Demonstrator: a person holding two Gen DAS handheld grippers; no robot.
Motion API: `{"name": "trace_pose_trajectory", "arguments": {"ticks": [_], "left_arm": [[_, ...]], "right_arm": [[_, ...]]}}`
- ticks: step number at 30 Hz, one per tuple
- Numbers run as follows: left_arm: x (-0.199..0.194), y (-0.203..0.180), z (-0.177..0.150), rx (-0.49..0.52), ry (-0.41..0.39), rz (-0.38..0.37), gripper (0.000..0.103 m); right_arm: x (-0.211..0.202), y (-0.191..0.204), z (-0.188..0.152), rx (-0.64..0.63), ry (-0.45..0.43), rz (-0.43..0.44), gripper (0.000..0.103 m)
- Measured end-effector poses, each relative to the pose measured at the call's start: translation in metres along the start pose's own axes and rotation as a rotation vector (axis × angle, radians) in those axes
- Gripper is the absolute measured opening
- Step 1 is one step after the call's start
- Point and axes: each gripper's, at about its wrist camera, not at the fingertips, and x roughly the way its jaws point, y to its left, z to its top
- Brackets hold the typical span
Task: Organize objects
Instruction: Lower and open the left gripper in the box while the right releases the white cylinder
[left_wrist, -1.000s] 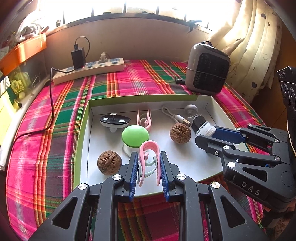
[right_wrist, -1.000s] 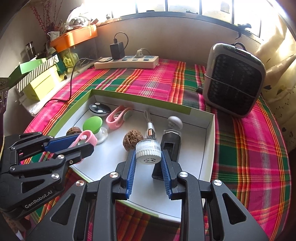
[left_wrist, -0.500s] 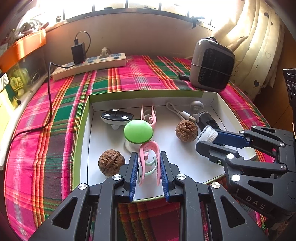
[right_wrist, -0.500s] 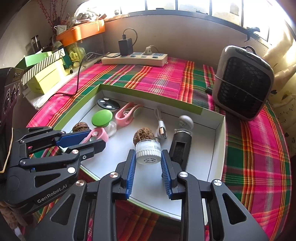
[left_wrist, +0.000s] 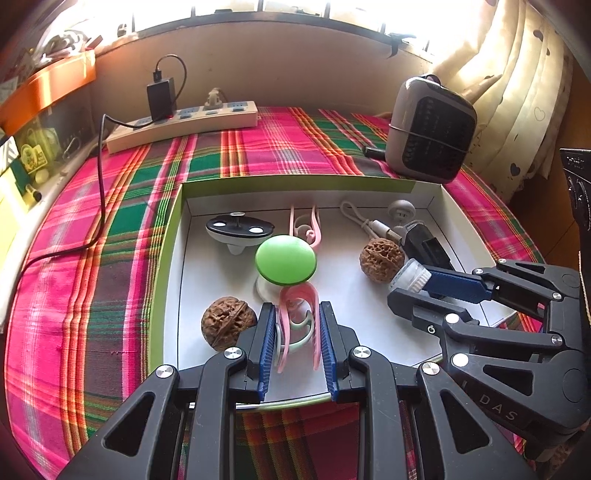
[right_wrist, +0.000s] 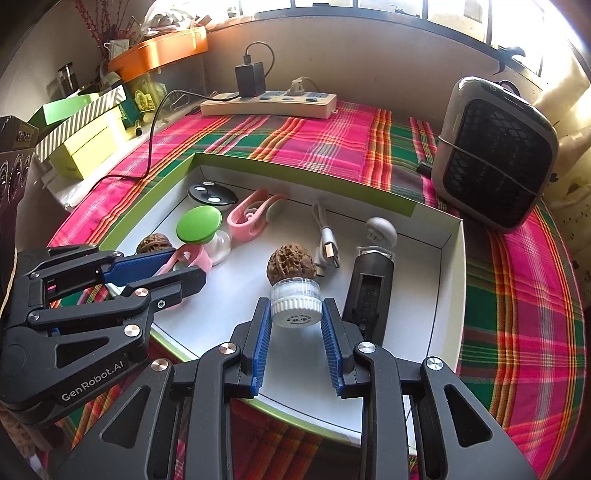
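Note:
A white tray with a green rim (left_wrist: 170, 258) lies on the plaid cloth. My left gripper (left_wrist: 296, 314) is shut on a pink clip (left_wrist: 297, 299) near the tray's front, just before a green-topped knob (left_wrist: 286, 258). One walnut (left_wrist: 227, 323) lies to its left. My right gripper (right_wrist: 295, 314) is shut on a small white-capped jar (right_wrist: 295, 301), close in front of a second walnut (right_wrist: 291, 260). From the right wrist, the left gripper (right_wrist: 188, 264) and its pink clip (right_wrist: 192, 256) show at the left.
The tray also holds a black oval piece (left_wrist: 238, 227), another pink clip (right_wrist: 251, 218), a USB cable (right_wrist: 327, 251), a white plug (right_wrist: 380, 229) and a black device (right_wrist: 369, 291). Behind stand a power strip (left_wrist: 184, 123) and a grey heater (right_wrist: 495, 155). Boxes (right_wrist: 85, 140) crowd the left.
Both grippers keep their holds. The right gripper has drifted a little, so the jar now lines up directly in front of the walnut instead of to its right.

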Motion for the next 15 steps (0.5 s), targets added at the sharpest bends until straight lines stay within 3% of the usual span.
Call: {"name": "trace_pose_trajectory", "arguments": {"ticks": [15], "left_arm": [[0.0004,0.0002,-0.0006,-0.007,0.006,-0.005,0.022]], "right_arm": [[0.0032,0.0024,0.002,-0.002,0.005,-0.007,0.029]]}}
